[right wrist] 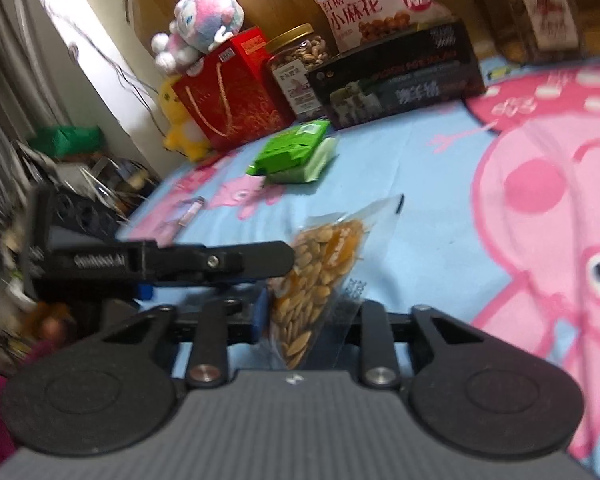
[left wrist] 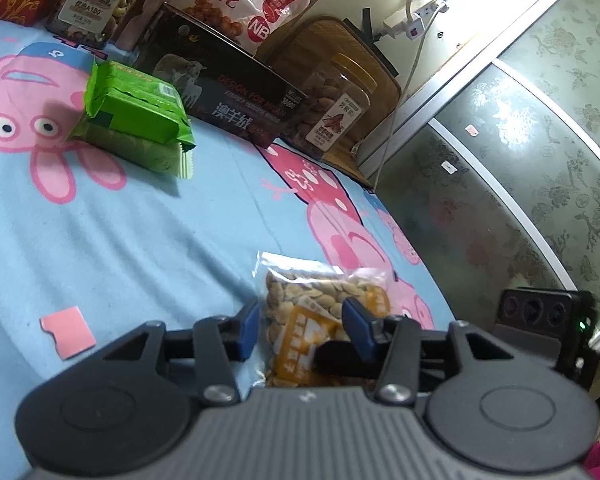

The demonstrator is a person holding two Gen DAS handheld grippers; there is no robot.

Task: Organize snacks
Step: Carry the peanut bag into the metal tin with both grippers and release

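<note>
Through the right wrist camera: right tongs (right wrist: 300,316) clenched on a clear seed packet (right wrist: 324,264), held on edge and tilted above the blue cartoon bed sheet (right wrist: 420,208). Only one blue pad (right wrist: 260,316) visible there; the other hidden behind the packet's film. Just left of it, the left tongs in side profile, black tip against the packet's side.

Through the left wrist camera: left tongs (left wrist: 303,325) with blue pads on either side of the same packet, here face-on, orange label showing. Pressing or merely flanking: cannot tell. A black finger (left wrist: 336,354) of the right tongs across the packet's lower part.

Farther out in both views: two stacked green packets (left wrist: 140,116) lying on the sheet, well apart from the seed packet; behind them a black box (left wrist: 228,96) and a pink snack bag (left wrist: 228,0) upright at the headboard.

In the left view only: a yellow-lidded nut jar (left wrist: 336,104) just right of the box, a pink paper scrap (left wrist: 68,336) on the sheet, patterned sliding doors (left wrist: 520,160).

In the right view only: a red gift bag (right wrist: 232,96) with a pink plush toy (right wrist: 200,20) on top, a yellow plush (right wrist: 180,128) beside it, a gold-lidded nut jar (right wrist: 296,68) between gift bag and box.
</note>
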